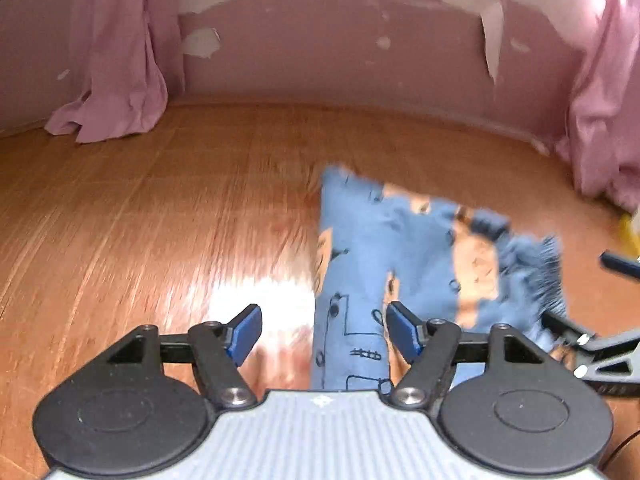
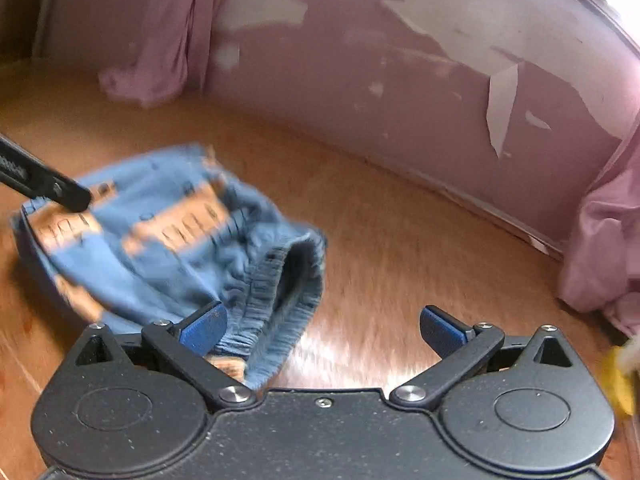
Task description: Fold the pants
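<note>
While both views are smeared by motion blur, the main things read clearly enough. Small blue pants (image 1: 400,248) with orange patches and dark line drawings lie bunched on a glossy wooden floor (image 1: 140,220), well out from the pink wall (image 1: 320,40) with its peeling paint.

From the left wrist camera, the left gripper (image 1: 322,334) has its blue-padded fingers spread wide. A narrow strip of the pants runs down between them toward the camera, though neither pad visibly touches the cloth. At the right edge of this view the black frame of the right gripper (image 1: 592,344) shows beside the gathered waistband (image 1: 536,276).

From the right wrist camera, the right gripper (image 2: 322,330) is also spread wide. Its left pad (image 2: 204,326) sits right at the ruffled elastic waistband, whose opening gapes just ahead; whether the pad presses the fabric cannot be told through the blur. Its other pad hangs over bare floor. A black finger of the left gripper reaches in from the left edge over the far end of the pants.

Pink curtains (image 2: 604,248) pool on the floor at both sides of the wall. Something yellow (image 2: 618,384) shows at the right edge, too blurred to identify.
</note>
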{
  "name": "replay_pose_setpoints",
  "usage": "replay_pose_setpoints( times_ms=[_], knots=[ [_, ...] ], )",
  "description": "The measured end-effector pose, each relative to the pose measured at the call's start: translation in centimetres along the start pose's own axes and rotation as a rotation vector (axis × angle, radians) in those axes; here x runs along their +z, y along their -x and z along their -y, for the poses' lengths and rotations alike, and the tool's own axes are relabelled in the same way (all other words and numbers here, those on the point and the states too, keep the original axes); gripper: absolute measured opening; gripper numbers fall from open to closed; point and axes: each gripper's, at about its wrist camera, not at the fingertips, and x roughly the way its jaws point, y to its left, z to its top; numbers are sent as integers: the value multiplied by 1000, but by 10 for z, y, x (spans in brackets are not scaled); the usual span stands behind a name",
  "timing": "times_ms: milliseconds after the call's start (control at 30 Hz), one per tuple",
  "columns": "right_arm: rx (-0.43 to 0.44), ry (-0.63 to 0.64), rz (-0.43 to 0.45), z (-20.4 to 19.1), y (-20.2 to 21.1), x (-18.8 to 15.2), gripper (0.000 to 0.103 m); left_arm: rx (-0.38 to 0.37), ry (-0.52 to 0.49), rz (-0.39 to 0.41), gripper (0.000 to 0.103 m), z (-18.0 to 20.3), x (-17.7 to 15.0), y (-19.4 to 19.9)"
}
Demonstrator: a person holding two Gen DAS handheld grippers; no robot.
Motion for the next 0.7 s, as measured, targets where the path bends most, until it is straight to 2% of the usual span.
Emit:
replay_pose_setpoints(
  times_ms=[167,300,367,400,467,567,700],
  knots=[
    [-45,-2,7,4,15,1,102,-14,-135,39,79,6,-9,11],
    [-67,-16,115,8,32,19,102,-52,-169,141,84,6,14,19],
    [-82,14,122,5,19,38,102,-26,-185,179,84,9,34,12],
    [-96,34,114,2,11,43,102,-9,-178,176,85,10,44,4],
    [-132,81,84,-5,-15,46,102,14,-180,123,85,12,62,-23],
    [-175,144,6,-9,-48,37,102,138,-249,55,82,11,65,-70],
    [-179,38,-14,13,-47,29,102,138,-182,69,85,-11,65,-78]
  ],
)
